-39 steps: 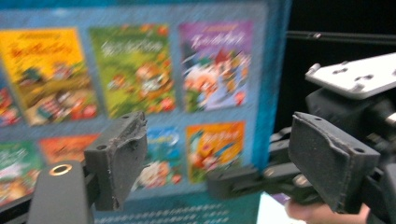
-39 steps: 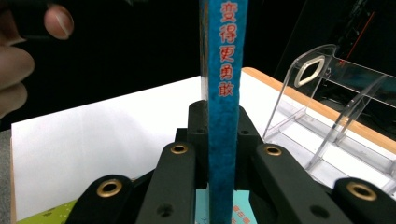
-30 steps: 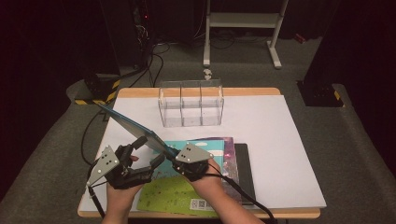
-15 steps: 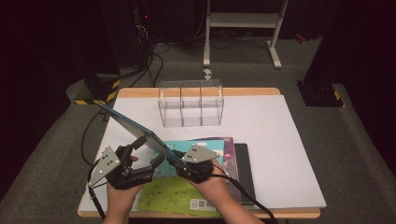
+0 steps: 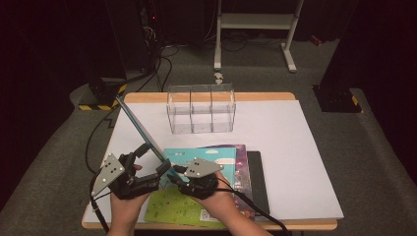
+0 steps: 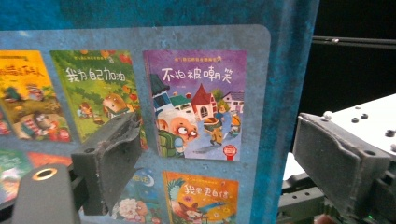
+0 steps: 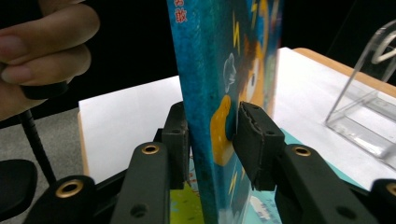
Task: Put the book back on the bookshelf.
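A thin blue picture book [image 5: 140, 130] stands tilted on its lower edge over the flat books, its top leaning to the far left. My right gripper [image 5: 174, 173] is at its lower end. In the right gripper view the book [image 7: 219, 56] runs edge-on between the jaws of the right gripper [image 7: 215, 119], which have just been opening and now sit loosely around it. My left gripper [image 5: 152, 160] stands wide open on the book's left side. In the left gripper view the left gripper [image 6: 219, 130] faces the book's back cover [image 6: 196, 70], one jaw before it and one past its edge.
A clear three-compartment stand [image 5: 201, 110] is at the table's far middle. Flat near the front edge lie a green and teal book [image 5: 196, 206], a purple book [image 5: 241, 162] and a black one [image 5: 258, 182]. The white tabletop [image 5: 295, 142] is bare to the right.
The right gripper has shifted very slightly over the flat books. The raised book and the left gripper stand as before.
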Motion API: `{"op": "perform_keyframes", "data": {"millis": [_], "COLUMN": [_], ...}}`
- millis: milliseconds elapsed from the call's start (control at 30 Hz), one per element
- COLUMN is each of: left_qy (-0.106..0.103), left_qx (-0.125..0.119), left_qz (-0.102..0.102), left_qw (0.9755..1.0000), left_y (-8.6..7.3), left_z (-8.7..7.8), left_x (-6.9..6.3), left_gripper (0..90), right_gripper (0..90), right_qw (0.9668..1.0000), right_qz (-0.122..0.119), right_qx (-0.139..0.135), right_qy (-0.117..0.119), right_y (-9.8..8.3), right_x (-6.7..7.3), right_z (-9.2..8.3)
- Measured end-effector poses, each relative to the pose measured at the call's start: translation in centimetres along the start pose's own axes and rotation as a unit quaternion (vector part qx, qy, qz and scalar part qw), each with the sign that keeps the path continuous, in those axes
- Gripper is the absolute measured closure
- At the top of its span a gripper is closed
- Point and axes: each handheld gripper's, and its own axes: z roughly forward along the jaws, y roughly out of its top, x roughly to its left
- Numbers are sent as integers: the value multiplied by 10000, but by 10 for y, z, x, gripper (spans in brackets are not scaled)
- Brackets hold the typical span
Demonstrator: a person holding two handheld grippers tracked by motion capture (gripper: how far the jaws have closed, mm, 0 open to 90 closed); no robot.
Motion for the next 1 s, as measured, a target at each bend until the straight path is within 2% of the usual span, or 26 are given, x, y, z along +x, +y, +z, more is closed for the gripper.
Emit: {"op": "perform_keyframes", "data": {"millis": [133,233,367,500,633,767,867,1000], "left_qy": [81,205,387,524,553,561,546,550], "left_qx": [-19,-17,32,78,102,112,116,133], "left_qz": [52,128,222,247,318,339,325,323], "left_qw": [10000,9997,9990,9983,9979,9978,9979,9979], "left_y": [0,0,1,1,2,2,3,4], "left_z": [-1,-1,-1,-1,-2,-3,-4,-5], "left_x": [0,0,2,5,6,7,9,10], "left_gripper": [158,163,176,210,236,241,250,267], "right_gripper": [621,605,589,577,530,499,481,476], "right_qw": [10000,9998,9997,9997,9997,9997,10000,9985], "right_qz": [7,41,-33,-42,-14,18,11,125], "right_qx": [33,48,79,108,87,-2,-82,-121], "right_qy": [83,167,213,226,239,258,10,-510], "right_y": [1,2,3,4,4,0,-6,-21], "right_x": [4,8,13,15,15,13,6,-20], "right_z": [3,7,13,16,10,-7,-27,-52]}}
